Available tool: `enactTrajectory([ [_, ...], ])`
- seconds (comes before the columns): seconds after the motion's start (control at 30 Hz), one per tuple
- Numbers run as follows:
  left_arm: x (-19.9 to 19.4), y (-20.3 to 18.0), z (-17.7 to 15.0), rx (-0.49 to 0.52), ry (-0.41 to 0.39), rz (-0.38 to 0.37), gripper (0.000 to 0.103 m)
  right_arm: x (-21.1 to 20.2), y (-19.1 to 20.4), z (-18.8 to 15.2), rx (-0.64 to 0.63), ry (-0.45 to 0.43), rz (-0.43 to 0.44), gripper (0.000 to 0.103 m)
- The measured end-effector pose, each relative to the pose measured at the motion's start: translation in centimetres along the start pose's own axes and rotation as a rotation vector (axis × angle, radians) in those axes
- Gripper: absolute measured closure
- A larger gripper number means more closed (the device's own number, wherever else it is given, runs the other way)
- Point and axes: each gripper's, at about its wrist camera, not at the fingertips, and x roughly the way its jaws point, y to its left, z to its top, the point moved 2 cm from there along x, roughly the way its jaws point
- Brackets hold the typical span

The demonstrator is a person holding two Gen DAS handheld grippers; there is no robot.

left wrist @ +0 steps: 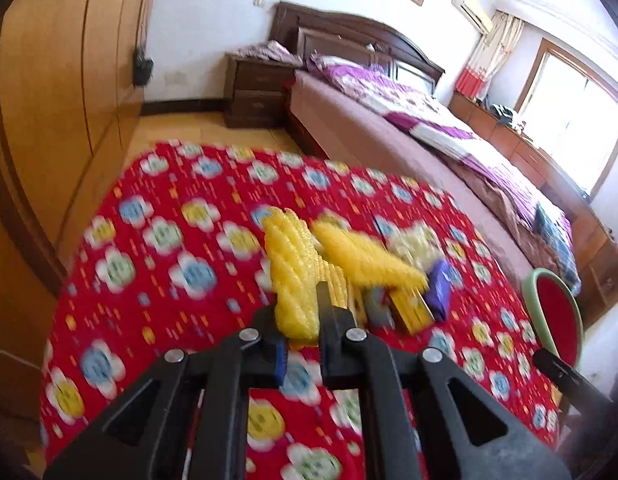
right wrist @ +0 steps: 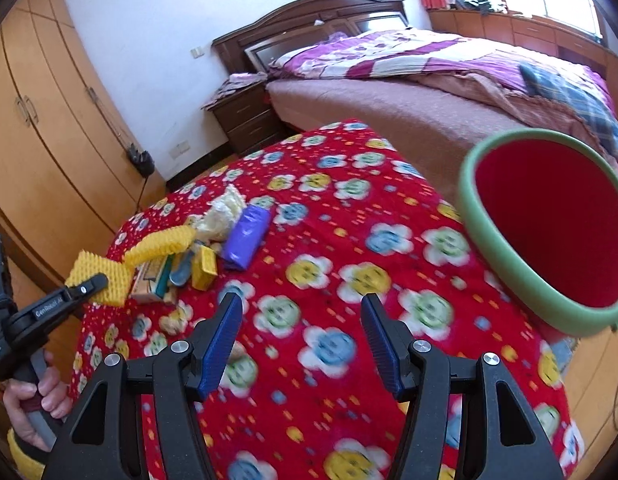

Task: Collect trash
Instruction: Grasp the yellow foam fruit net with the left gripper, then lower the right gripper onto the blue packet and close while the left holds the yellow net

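Note:
A pile of trash lies on the red flowered tablecloth [right wrist: 329,272]: yellow foam netting [left wrist: 293,280], a purple wrapper [right wrist: 245,236], a small yellow box [right wrist: 204,268], a whitish crumpled wrapper [right wrist: 223,214] and other small packets. My left gripper [left wrist: 299,320] is shut on the near end of the yellow foam netting; it also shows in the right wrist view [right wrist: 95,280], at the table's left edge. My right gripper [right wrist: 301,336] is open and empty above the table's middle. A red bin with a green rim [right wrist: 505,260] stands at the right, tilted toward me.
A bed [right wrist: 449,80] with purple bedding stands behind the table. A dark nightstand [right wrist: 245,116] is beside it. Wooden wardrobes [right wrist: 41,128] line the left wall. The bin also shows in the left wrist view [left wrist: 557,312], at the table's right edge.

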Motion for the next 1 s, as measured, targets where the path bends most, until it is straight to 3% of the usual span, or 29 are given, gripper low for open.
enactTrajectory([
  [0.27,2.8,1.6,1.2,-0.040,-0.044,0.048,0.092,6.2,2.8,2.1,0.010,0.041,-0.002,0.040],
  [0.57,5.0,2.5,0.2,-0.059,-0.025,0.048,0.092,11.0,5.0,2.7,0.002,0.082,-0.021,0.040],
  [0.8,5.2,2.2,-0.1,-0.048,-0.024,0.030,0.092,11.8,6.3,1.9,-0.072,0.064,-0.065,0.074],
  [1.0,4.6,2.0,-0.1,-0.035,-0.043,0.025,0.092,10.0,6.4,1.5,-0.097,0.042,-0.057,0.079],
])
